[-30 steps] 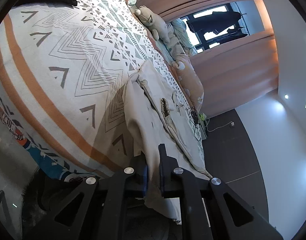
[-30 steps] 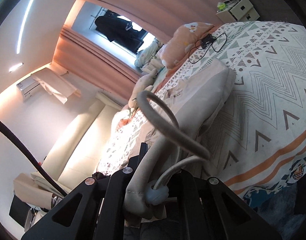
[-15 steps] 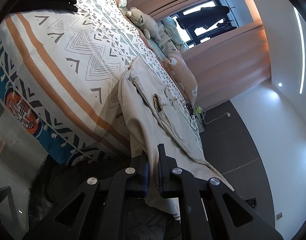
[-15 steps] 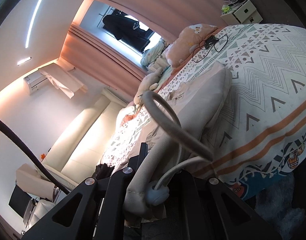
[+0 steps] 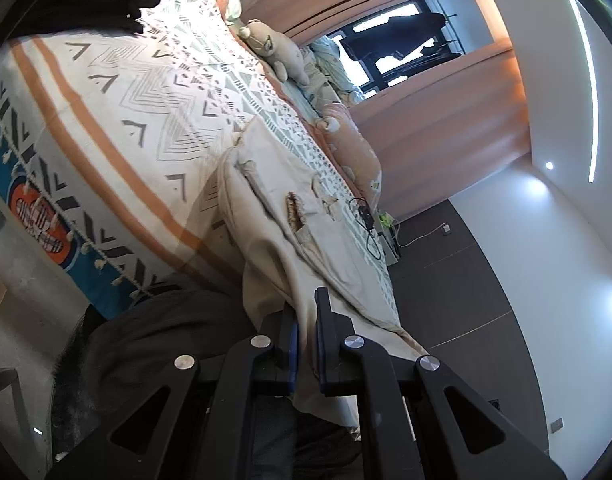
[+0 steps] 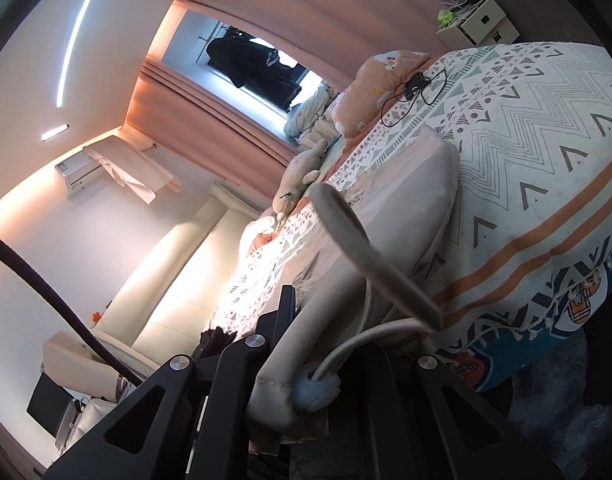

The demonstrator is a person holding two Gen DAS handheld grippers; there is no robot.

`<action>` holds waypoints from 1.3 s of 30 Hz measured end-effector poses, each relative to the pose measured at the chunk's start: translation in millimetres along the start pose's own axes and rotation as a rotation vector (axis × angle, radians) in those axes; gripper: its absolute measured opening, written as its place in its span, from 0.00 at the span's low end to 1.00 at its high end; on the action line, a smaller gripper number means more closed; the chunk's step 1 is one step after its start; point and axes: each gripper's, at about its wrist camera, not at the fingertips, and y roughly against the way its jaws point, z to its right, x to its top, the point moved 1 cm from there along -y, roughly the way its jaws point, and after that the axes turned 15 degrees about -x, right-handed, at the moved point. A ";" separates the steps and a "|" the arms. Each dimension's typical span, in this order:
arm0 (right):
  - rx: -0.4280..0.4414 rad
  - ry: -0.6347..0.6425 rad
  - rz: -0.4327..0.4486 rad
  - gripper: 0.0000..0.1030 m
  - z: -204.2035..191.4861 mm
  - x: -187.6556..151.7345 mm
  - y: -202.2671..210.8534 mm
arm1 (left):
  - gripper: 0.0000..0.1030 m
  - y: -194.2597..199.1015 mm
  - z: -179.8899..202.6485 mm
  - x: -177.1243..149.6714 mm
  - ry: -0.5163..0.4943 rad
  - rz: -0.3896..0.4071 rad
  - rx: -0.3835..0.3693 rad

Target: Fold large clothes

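Gripping the beige garment (image 5: 306,216) at its near edge, my left claw (image 5: 304,344) is clamped on the cloth, and my right claw (image 6: 306,344) is clamped on another part of it; the rest lies stretched over the patterned bed cover (image 5: 145,112). Only the right view shows the garment's drawcord (image 6: 370,256) looping up with its toggle (image 6: 318,390), plus a white nightstand (image 6: 480,20). Only the left view shows the zipper (image 5: 293,212) and the dark floor (image 5: 458,280). Compared with a second ago, more of the cover's blue fringed border (image 5: 45,208) shows in both views.
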 end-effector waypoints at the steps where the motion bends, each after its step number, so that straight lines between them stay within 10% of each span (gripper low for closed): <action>1: 0.005 -0.003 0.003 0.05 0.8 1.6 -0.3 | 0.09 -2.3 3.8 2.8 -0.004 0.000 -0.007; 20: 0.046 -0.094 0.125 0.05 -12.8 97.6 -80.2 | 0.09 -102.0 54.2 137.8 -0.077 0.039 -0.112; 39: -0.020 -0.325 0.156 0.05 -34.7 194.9 -249.9 | 0.09 -240.0 29.6 247.2 -0.068 0.043 0.017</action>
